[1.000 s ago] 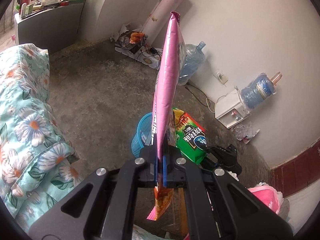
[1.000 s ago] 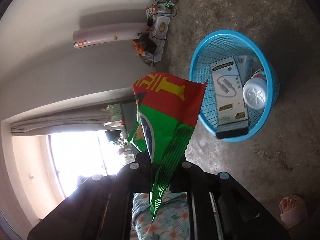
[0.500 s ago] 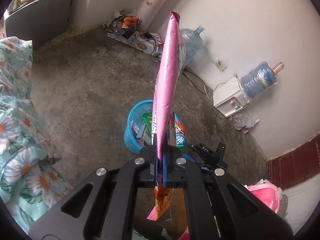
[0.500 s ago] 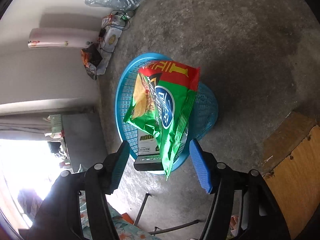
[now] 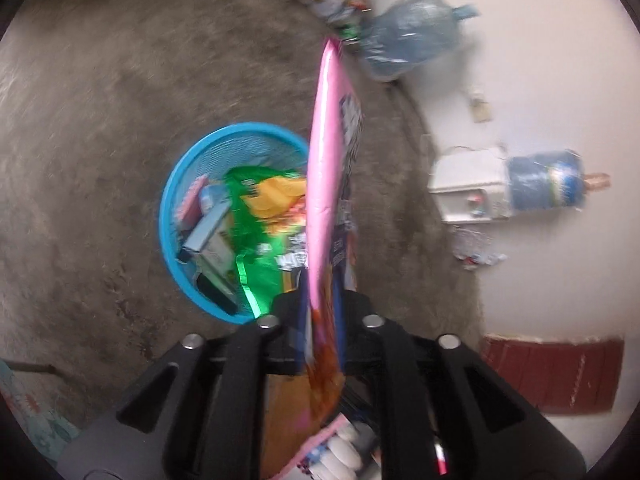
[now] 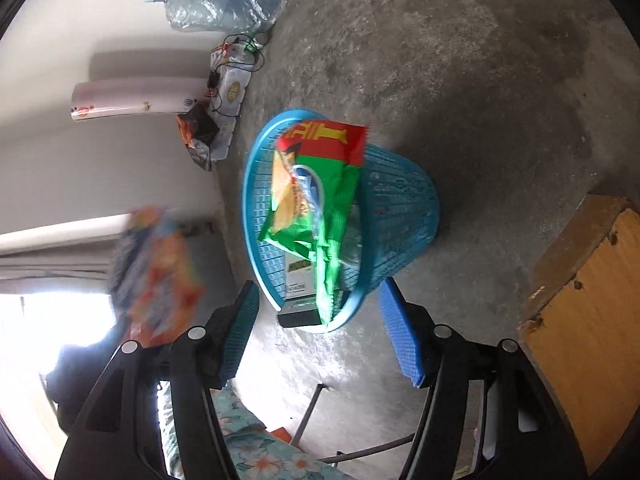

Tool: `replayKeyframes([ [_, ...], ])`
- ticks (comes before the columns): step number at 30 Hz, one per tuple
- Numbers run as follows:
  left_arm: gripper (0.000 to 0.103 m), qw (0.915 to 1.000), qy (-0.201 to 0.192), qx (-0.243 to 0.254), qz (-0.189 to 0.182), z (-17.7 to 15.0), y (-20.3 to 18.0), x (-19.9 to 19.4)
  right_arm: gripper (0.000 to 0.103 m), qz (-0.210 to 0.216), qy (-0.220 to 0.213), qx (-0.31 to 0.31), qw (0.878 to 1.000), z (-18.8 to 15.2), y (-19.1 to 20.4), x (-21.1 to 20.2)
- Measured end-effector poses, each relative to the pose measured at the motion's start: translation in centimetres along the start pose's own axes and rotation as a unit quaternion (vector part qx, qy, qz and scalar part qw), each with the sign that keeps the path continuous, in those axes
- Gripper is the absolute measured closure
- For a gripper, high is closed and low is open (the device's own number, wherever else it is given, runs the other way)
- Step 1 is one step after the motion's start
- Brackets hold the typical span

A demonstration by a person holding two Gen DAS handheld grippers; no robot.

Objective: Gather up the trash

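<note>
A blue mesh basket (image 5: 168,208) (image 6: 400,208) stands on the concrete floor with boxes inside. A green and red chip bag (image 5: 256,256) (image 6: 320,192) lies in it, leaning over the rim. My right gripper (image 6: 320,312) hangs open just above the basket's near rim with nothing between its fingers. My left gripper (image 5: 322,300) hovers over the basket's right side. Its jaws are opening, and a tall pink snack bag (image 5: 324,160) still stands loose between the parted pads. In the right wrist view that pink bag (image 6: 156,272) is a blur at the left.
Water jugs (image 5: 404,36) (image 6: 224,0) and a white dispenser (image 5: 468,192) line the wall. A wooden stool (image 6: 580,320) stands right of the basket. Floral bedding (image 6: 256,452) lies below the right gripper, and a paper roll (image 6: 132,98) and wired clutter lie by the wall.
The right jaws opened and the green bag dropped into the basket. The left gripper swept down over the basket with the pink bag, and its jaws parted.
</note>
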State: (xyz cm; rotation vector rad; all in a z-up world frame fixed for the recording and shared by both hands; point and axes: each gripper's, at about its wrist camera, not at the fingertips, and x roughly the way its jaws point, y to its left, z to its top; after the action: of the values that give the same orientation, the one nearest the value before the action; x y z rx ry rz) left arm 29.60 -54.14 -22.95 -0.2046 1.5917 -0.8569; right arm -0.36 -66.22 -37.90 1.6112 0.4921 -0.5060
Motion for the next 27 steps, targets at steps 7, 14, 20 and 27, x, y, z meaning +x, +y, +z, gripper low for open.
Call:
replayKeyframes([
  [7, 0.048, 0.9947, 0.018, -0.089, 0.049, -0.5, 5.1, 2.2, 0.042, -0.001, -0.016, 0.007, 1.0, 0.5, -0.8, -1.0],
  [14, 0.048, 0.9989, -0.025, 0.02, 0.035, -0.9, 1.4, -5.6, 0.042, -0.019, -0.056, -0.023, 0.998, 0.0, 0.9, -2.4],
  [20, 0.043, 0.9854, -0.073, 0.154, 0.009, -5.4, -3.1, -15.8, 0.042, -0.04, -0.089, -0.064, 0.993, -1.4, 4.1, -4.5],
  [27, 0.027, 0.9471, -0.201, 0.249, 0.024, -15.0, -2.4, -27.9, 0.042, -0.055, -0.12, -0.199, 0.971, -7.5, 12.1, -8.2],
])
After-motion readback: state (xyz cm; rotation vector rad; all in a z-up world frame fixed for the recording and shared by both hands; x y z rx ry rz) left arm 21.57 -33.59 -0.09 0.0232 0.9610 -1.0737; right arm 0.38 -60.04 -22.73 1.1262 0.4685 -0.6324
